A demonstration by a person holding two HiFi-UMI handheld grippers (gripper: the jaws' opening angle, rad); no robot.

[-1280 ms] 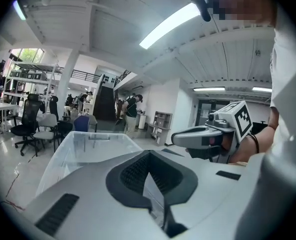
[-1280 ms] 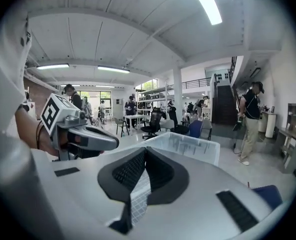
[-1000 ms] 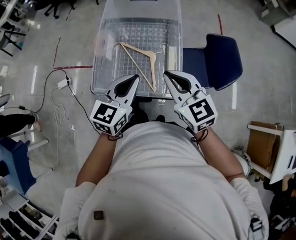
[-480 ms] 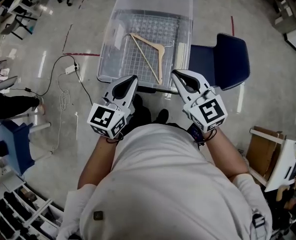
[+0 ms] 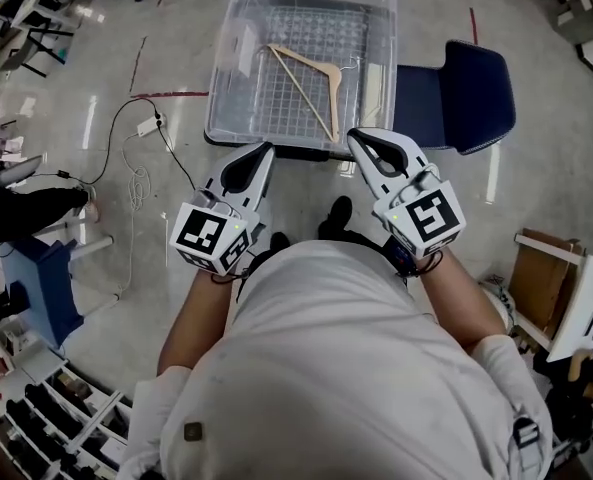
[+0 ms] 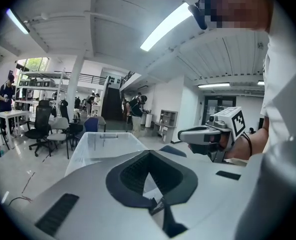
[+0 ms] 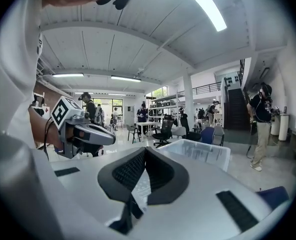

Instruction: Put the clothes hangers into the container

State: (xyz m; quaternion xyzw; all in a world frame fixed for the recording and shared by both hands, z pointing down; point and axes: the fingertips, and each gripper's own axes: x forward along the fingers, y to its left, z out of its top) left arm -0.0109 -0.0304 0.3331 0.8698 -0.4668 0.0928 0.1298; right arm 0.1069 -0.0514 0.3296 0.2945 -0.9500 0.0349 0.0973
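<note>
Big bright room w/ a shiny grey floor (image 5: 106, 88). Desks, chairs & people far off in the two gripper views. On the floor sits a clear container (image 5: 226, 78) w/ a wire grid at the bottom. A blue chair (image 5: 471, 93) is just beside it on the right. A white cable (image 5: 136, 183) curls on the floor to the left, and a brown box (image 5: 541, 278) sits far right.

One wooden hanger (image 5: 301, 93) lies flat in the container, on the grid. So that bit looks done. No other hanger shows anywhere outside, so maybe the job is over, or more are out of sight. Can't tell.

L gripper (image 5: 263, 148) & R gripper (image 5: 361, 136) are both pinched closed w/ nothing in them. They are held up in front of the person's tummy, side by side but apart. Both point at the near edge of the container and don't touch it.
</note>
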